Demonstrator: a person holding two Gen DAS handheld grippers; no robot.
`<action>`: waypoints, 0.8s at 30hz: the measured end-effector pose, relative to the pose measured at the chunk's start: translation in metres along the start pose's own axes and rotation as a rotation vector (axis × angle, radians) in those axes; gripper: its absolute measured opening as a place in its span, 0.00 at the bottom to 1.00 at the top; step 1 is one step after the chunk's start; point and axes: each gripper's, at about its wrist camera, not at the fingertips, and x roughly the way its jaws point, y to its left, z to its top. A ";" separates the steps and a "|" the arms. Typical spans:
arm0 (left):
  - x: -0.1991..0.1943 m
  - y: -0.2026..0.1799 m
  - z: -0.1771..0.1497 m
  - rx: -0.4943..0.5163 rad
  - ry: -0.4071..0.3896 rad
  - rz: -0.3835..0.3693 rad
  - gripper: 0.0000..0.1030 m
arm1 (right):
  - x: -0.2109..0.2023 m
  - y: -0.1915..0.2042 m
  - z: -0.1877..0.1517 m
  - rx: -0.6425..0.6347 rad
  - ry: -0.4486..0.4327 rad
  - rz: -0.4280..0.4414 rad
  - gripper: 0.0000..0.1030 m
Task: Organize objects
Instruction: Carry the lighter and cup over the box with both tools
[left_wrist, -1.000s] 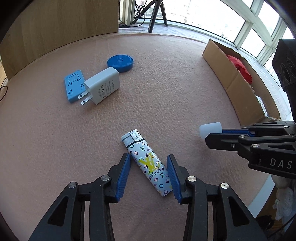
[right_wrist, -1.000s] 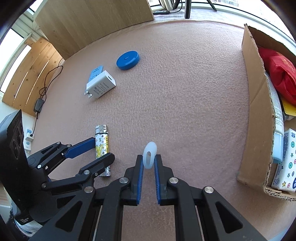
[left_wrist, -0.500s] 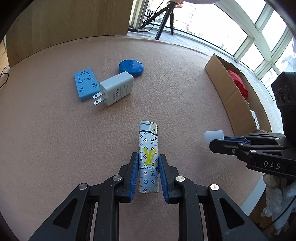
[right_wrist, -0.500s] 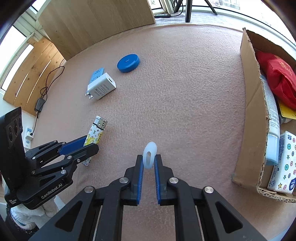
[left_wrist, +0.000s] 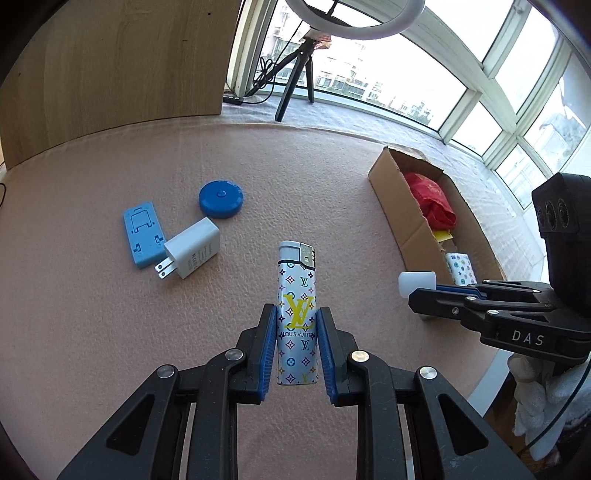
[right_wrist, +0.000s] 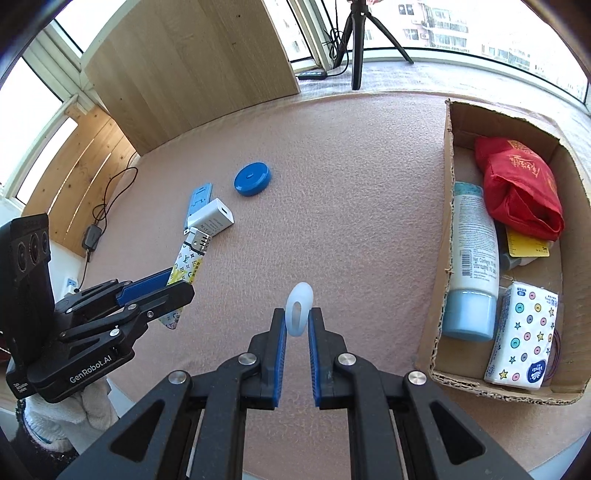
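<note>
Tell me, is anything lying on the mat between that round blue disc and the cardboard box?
No. In the right wrist view, the stretch of mat from the round blue disc to the cardboard box is bare; the left wrist view agrees.

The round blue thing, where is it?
In the left wrist view the round blue disc lies on the pink table, left of centre, just behind the white charger.

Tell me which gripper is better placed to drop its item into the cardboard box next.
Right. The right gripper, shut on the white cap, sits beside the cardboard box. The left gripper, holding the lighter, is farther away.
</note>
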 end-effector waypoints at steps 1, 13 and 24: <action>0.001 -0.005 0.005 0.012 -0.003 -0.006 0.23 | -0.005 -0.002 0.001 0.002 -0.010 -0.005 0.10; 0.027 -0.092 0.051 0.195 -0.020 -0.082 0.23 | -0.058 -0.055 0.009 0.070 -0.127 -0.094 0.10; 0.074 -0.163 0.081 0.293 0.001 -0.139 0.23 | -0.074 -0.121 0.010 0.164 -0.157 -0.182 0.10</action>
